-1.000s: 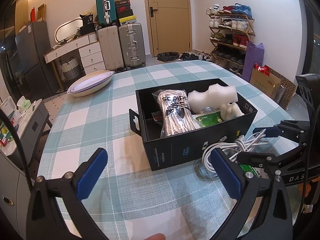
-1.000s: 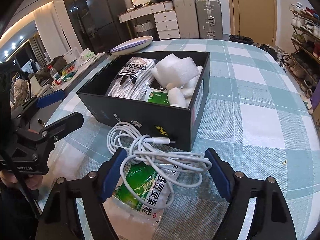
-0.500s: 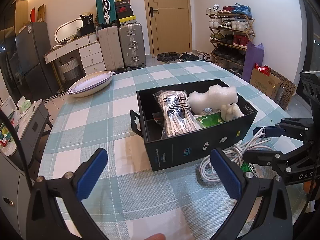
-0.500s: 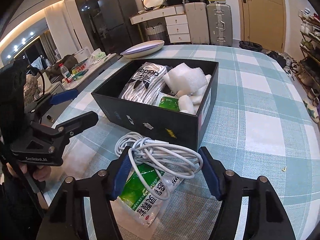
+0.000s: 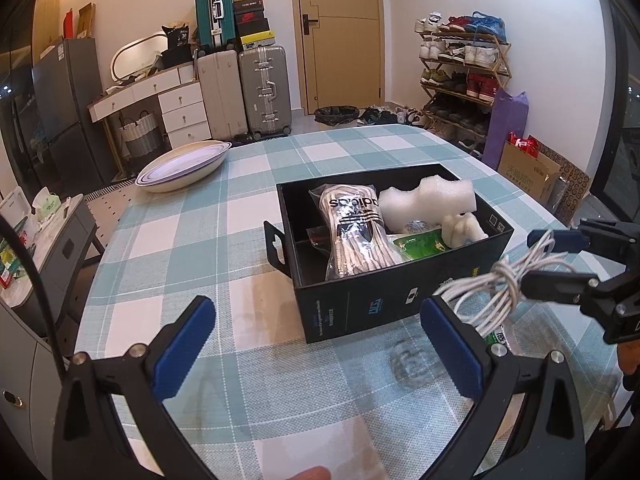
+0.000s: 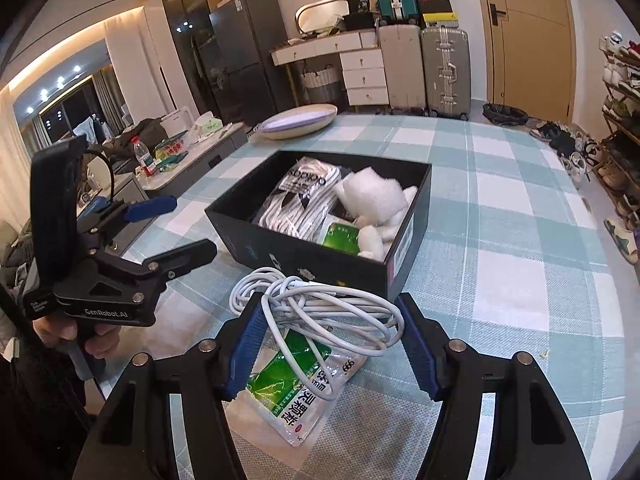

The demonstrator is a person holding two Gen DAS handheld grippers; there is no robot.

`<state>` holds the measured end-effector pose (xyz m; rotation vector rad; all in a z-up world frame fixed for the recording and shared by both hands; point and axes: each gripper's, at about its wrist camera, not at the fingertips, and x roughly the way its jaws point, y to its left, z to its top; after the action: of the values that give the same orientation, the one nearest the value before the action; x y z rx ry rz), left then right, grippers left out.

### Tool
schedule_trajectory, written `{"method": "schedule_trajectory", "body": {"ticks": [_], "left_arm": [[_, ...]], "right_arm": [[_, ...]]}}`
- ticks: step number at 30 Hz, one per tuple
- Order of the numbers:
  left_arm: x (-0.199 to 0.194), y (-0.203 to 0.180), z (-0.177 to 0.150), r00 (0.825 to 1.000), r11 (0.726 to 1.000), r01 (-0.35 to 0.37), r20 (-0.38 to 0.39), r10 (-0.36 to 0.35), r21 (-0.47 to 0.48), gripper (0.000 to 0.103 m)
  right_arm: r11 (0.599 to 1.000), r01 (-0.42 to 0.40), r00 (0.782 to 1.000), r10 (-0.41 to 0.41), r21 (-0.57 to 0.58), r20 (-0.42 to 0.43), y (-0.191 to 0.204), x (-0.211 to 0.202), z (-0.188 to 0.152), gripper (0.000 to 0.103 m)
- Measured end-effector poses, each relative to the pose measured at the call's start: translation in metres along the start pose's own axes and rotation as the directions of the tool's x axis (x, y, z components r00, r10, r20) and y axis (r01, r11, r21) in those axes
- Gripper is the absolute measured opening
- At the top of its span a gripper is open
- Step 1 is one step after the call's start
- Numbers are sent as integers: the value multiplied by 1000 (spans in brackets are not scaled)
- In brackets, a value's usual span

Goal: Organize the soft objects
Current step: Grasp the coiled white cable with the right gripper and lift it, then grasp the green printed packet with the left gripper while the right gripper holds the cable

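A coiled white cable point(image 6: 320, 308) sits between the blue pads of my right gripper point(image 6: 332, 312), which is shut on it. In the left wrist view the cable point(image 5: 500, 284) hangs clear of the table from that gripper point(image 5: 536, 260). Under it a green sachet point(image 6: 296, 392) lies flat on the checked cloth. The black box point(image 5: 360, 300) just beyond holds a pack of socks point(image 5: 356, 232), white foam point(image 5: 428, 196) and a green packet point(image 5: 416, 246). My left gripper point(image 5: 316, 312) is open and empty, in front of the box's near wall.
A stack of shallow bowls point(image 5: 184, 164) rests at the table's far left edge. Suitcases point(image 5: 264, 92) and a shoe rack point(image 5: 464, 76) stand on the floor beyond the table. A person's hand point(image 6: 80, 336) holds the left gripper's handle.
The right gripper's jaws narrowed onto the cable bundle, then rose with it, so the cable lifted off the green sachet. The left gripper kept still.
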<state>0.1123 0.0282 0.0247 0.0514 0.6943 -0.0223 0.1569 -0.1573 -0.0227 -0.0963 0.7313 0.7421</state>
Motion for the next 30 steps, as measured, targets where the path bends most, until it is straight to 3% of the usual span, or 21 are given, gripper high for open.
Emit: {"method": "schedule_trajectory", "body": {"ticks": [6,10,21,30], "left_arm": [[-3,-6,0,1000,1000,14,-3,-14,2,103],[-8,-17,-1,998,998,60,-7,-60,12,103],[0,-85,-21,992,973,119,-66,-107,200,101],[22,-105,-36,972,961,187,-180,-151,204,82]], "right_arm": [[999,33,996,-34,18,86,-4,-19,3,65],[998,67,989,-69,20,130,-4,-34,2,65],[990,130,980,-136,52,147,-20,-55,-7,65],[988,137,981,-145,74,129,-28,-50,-12,65]]}}
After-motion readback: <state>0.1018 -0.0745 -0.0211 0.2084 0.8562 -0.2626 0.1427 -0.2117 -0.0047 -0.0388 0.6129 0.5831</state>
